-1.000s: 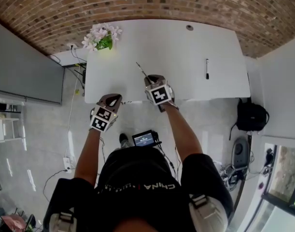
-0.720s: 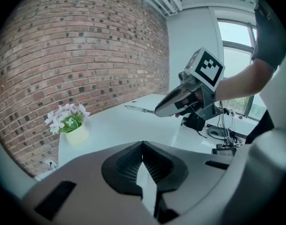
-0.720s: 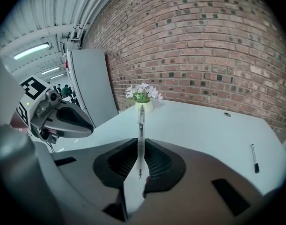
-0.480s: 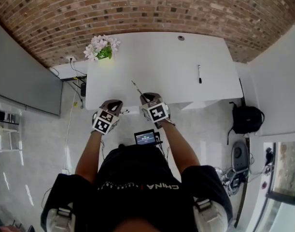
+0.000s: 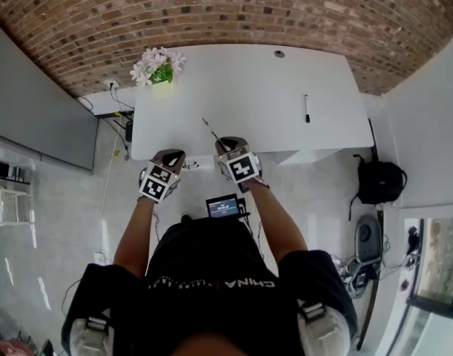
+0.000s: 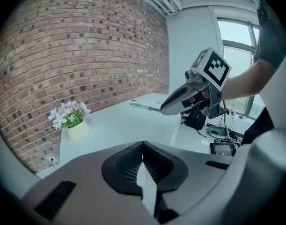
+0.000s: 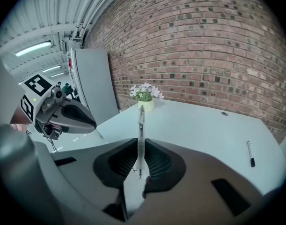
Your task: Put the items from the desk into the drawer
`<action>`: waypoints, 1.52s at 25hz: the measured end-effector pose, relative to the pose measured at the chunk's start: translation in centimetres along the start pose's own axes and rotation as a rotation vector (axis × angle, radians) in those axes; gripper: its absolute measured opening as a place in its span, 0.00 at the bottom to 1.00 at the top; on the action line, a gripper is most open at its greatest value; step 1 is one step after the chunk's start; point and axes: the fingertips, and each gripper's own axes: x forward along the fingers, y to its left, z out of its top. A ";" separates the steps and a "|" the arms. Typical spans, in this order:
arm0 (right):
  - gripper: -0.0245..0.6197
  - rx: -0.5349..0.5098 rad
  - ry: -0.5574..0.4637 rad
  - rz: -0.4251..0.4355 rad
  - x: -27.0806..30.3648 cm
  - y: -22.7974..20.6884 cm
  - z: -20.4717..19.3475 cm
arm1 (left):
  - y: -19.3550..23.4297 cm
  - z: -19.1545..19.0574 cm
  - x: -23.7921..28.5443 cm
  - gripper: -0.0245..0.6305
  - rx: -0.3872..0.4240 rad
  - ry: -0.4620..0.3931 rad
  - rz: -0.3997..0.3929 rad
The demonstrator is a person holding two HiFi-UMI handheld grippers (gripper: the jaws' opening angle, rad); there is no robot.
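Note:
A thin clear pen (image 5: 210,130) sticks out over the white desk (image 5: 248,87), with my right gripper (image 5: 227,144) shut on its near end. In the right gripper view the clear pen (image 7: 141,125) runs straight out from between the jaws of the right gripper (image 7: 141,146). A black pen (image 5: 306,108) lies on the desk's right part, also in the right gripper view as the black pen (image 7: 250,153). My left gripper (image 5: 174,157) is at the desk's front edge, left of the right one. The left gripper (image 6: 143,146) is shut and holds nothing. No drawer is clearly visible.
A pot of pale flowers (image 5: 156,65) stands at the desk's far left corner. A cable hole (image 5: 279,53) is at the far edge. A brick wall runs behind. A small screen device (image 5: 223,207) is at my waist, a black backpack (image 5: 379,182) on the floor right.
Both grippers have drawn back a little toward the desk's front edge. The right one has kept the clear pen throughout.

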 end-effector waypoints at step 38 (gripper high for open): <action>0.12 0.014 0.048 0.033 -2.8 18.1 -8.9 | -4.0 -13.8 -14.0 0.06 -0.060 0.034 -0.011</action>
